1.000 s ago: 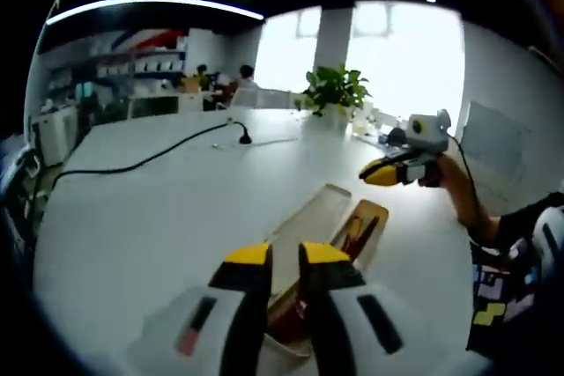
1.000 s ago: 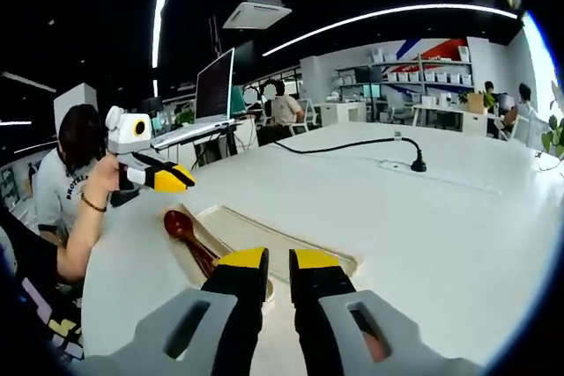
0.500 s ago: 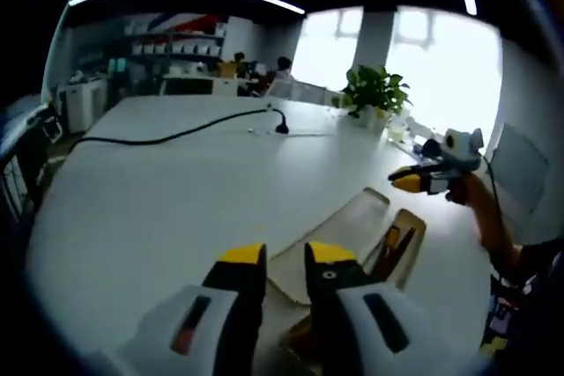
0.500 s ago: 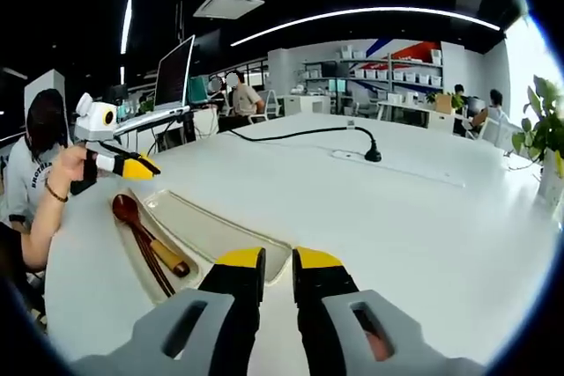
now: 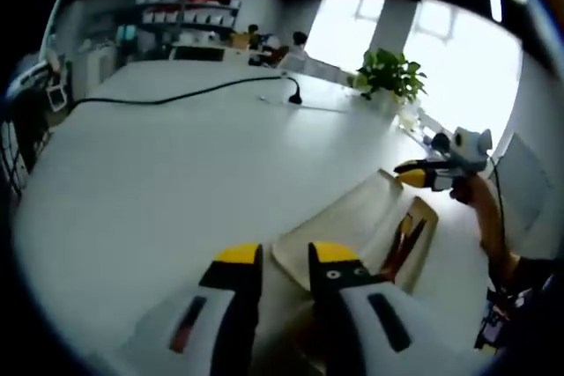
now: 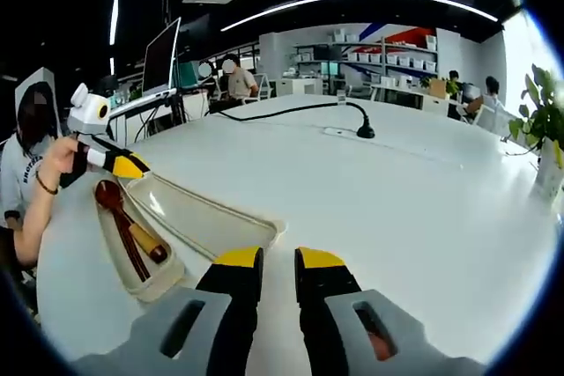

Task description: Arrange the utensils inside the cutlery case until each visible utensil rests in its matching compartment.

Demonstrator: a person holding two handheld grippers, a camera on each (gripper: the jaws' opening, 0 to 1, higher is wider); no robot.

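Your cutlery case (image 6: pixel 141 283) lies open on the white table, its pale lid (image 6: pixel 207 215) flat alongside. A brown wooden spoon (image 6: pixel 115 204) and dark chopsticks (image 6: pixel 130 248) rest lengthwise in the case's tray.

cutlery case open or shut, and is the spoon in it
Open: the lid lies flat beside the cutlery case. The spoon lies inside it.

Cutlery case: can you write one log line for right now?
cutlery case: open on white table | spoon: in case's tray | left gripper: empty, near case | right gripper: empty, near case
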